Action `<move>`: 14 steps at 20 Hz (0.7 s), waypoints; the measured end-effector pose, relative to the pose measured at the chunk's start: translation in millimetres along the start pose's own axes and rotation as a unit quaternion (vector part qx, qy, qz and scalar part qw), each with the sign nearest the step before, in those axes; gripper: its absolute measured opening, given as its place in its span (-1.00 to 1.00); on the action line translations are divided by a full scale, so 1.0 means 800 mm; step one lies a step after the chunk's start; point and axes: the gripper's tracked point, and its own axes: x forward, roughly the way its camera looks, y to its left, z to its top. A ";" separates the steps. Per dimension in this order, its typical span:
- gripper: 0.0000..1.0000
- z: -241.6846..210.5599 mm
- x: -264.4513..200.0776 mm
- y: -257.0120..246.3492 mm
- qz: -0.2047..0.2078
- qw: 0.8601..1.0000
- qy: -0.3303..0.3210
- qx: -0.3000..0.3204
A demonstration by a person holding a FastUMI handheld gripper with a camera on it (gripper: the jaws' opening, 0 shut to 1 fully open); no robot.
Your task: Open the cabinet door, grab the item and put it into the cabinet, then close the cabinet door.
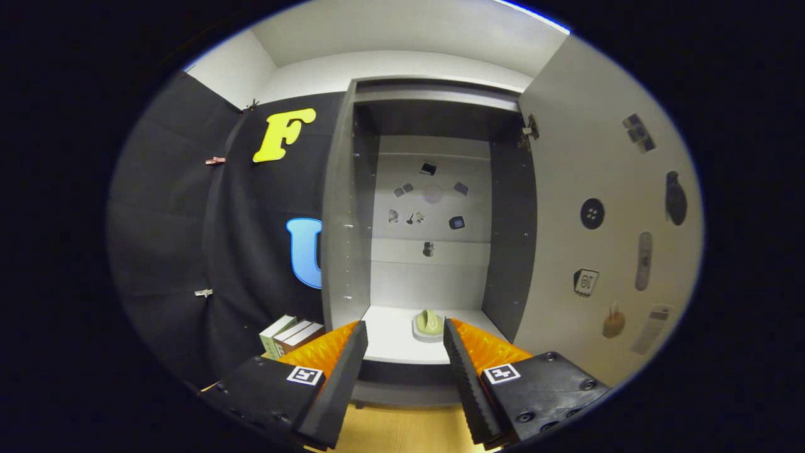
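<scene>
**Gripper view: cabinet open, item on its floor**

Gripper view looks into a tall grey cabinet, its door swung wide to the right and dotted with stickers. Boxes stand at the cabinet's left foot. The gripper hangs before the opening, fingers spread apart and holding nothing. Beyond them, a small green item sits on the cabinet's floor.

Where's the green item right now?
The green item sits on the cabinet shelf, beyond the open, empty gripper, near its right finger.
</scene>
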 end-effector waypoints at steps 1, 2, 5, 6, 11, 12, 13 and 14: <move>0.55 0.006 -0.019 -0.002 -0.008 1.000 -0.009 -0.004; 0.55 0.012 -0.038 -0.001 -0.015 1.000 -0.017 -0.009; 0.62 0.013 -0.089 0.006 -0.009 1.000 -0.020 -0.020; 0.65 0.013 -0.101 0.002 -0.005 1.000 -0.021 -0.023; 0.84 -0.001 -0.155 -0.035 0.006 1.000 0.002 0.012; 0.92 -0.001 -0.168 -0.055 -0.004 1.000 -0.003 -0.002; 0.91 0.001 -0.182 -0.073 -0.012 1.000 -0.008 -0.017; 0.91 0.001 -0.196 -0.086 -0.016 0.999 -0.007 -0.028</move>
